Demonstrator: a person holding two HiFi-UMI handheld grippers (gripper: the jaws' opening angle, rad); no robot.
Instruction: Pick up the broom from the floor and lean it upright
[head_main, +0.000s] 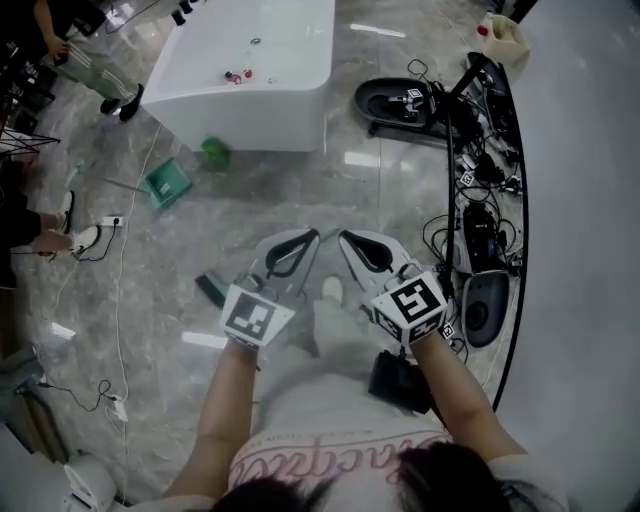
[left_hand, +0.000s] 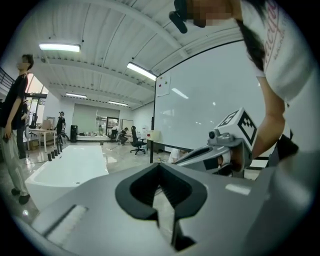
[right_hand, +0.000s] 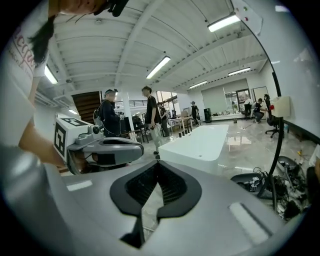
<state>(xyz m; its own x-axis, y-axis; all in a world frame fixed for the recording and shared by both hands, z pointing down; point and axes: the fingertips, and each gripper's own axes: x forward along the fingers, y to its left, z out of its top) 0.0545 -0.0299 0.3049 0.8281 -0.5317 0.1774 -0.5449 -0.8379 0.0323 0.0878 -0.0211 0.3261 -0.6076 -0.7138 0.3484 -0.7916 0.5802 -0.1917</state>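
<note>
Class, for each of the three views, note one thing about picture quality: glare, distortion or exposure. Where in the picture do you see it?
Head view: lights glare as white streaks on the glossy floor, and the white table is nearly blown out. Left gripper view: the fisheye lens bends the ceiling beams, and the corners go black. Right gripper view: same bending and black corners, and the lamp flares bright.

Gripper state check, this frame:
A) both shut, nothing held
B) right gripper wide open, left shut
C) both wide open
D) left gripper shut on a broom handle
A: in their own views, the left gripper and the right gripper each show jaw tips meeting, with nothing clamped between them.
</note>
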